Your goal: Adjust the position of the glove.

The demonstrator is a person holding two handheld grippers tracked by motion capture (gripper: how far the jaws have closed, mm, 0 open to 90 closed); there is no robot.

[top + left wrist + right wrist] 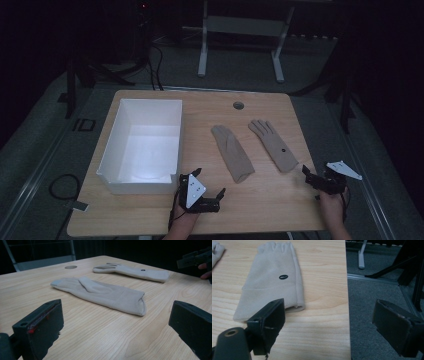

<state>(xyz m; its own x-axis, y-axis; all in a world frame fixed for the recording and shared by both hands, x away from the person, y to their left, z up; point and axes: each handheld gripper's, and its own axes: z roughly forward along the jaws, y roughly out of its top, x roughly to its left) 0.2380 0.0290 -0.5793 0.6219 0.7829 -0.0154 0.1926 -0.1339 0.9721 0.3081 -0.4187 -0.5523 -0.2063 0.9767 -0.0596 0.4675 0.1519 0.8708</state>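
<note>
Starting at your left, the white box (142,145) sits just ahead and to the left of your left gripper (209,186), its near wall close to the jaws; from the high view its floor looks bare, with nothing lying inside. Your left gripper rests low over the wooden table (260,205) with its jaws spread wide and nothing between them. Ahead of it and slightly to its right lies the near glove (232,152), flat, cuff end toward you. The left gripper view adds what the high view cannot: the near glove (100,293) has its cuff mouth gaping slightly and its thumb folded across the palm. Beyond it lies the far glove (132,271), well apart from the first. Your right gripper (311,178) hovers by the table's right edge, jaws wide apart and holding nothing. The far glove (274,145) lies just ahead and to the left of it, fingers pointing away. In the right gripper view, the far glove (272,282) shows a small dark oval mark, and its cuff passes just behind the left-hand jaw, while the other jaw hangs over the grey floor (374,315) past the table edge.
</note>
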